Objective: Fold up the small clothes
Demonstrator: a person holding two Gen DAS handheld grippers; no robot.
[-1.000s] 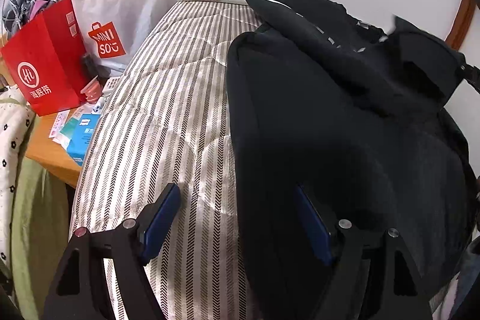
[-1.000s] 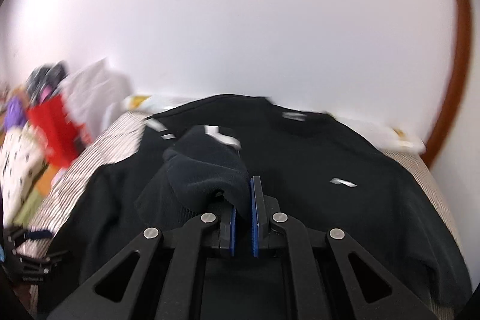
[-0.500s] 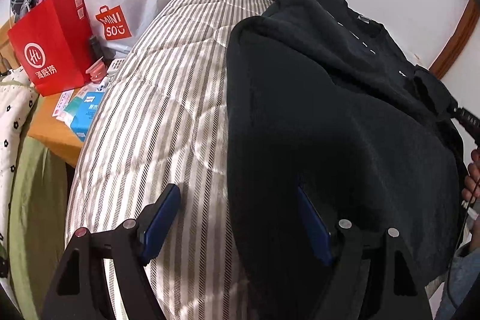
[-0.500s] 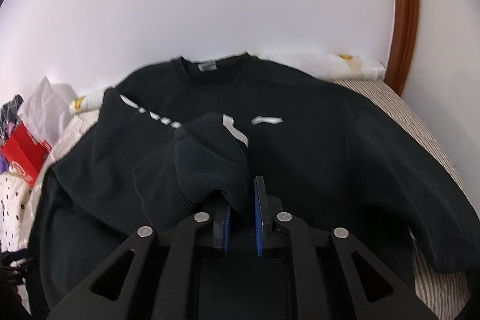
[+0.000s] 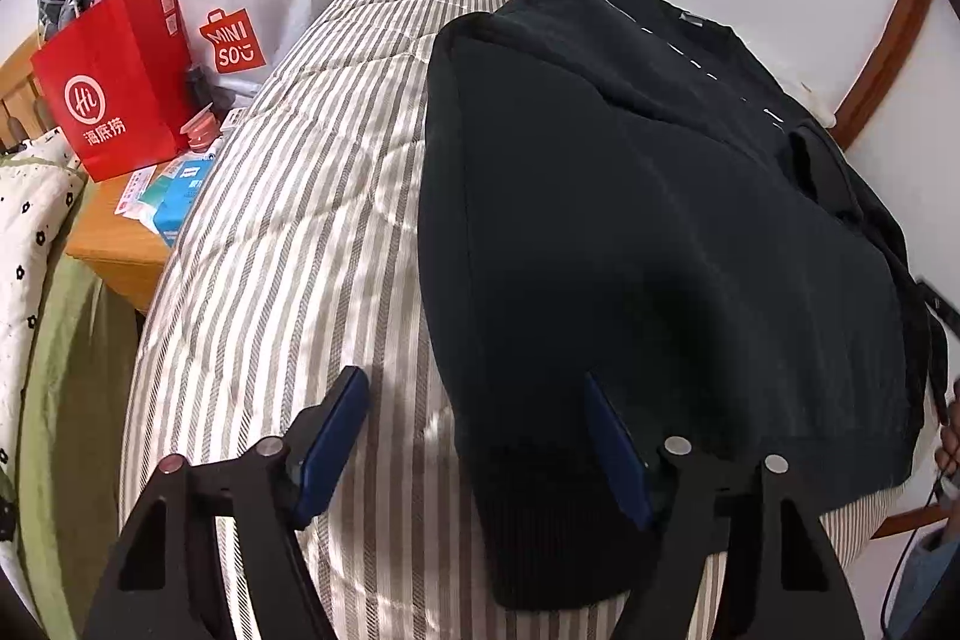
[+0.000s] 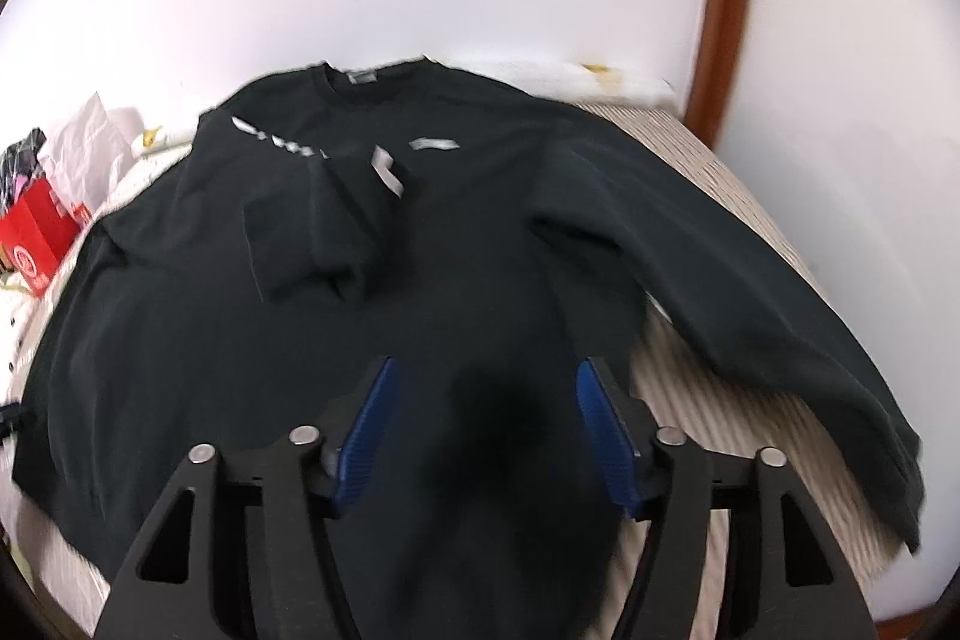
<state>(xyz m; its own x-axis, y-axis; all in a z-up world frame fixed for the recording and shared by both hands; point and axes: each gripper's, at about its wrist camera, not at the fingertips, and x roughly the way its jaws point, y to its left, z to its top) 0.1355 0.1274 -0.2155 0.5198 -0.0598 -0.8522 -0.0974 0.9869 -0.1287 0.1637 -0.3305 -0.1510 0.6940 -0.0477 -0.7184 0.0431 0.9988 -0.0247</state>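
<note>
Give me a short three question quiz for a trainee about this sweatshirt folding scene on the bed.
1. True or false: the right gripper is clamped on the black sweatshirt.
2. Which sleeve lies folded across the chest: A, the one on the side of the red bag, or B, the one toward the wooden door frame?
3. Fill in: the sweatshirt lies on a ____ mattress.

Key: 1 false, its jaws have just been opening and nothing is pinched; 2 A; 3 striped.

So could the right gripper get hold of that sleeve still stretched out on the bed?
Probably yes. The right gripper is open and holds nothing, and the outstretched sleeve lies flat on the striped mattress just to its right, with nothing on top of it.
</note>
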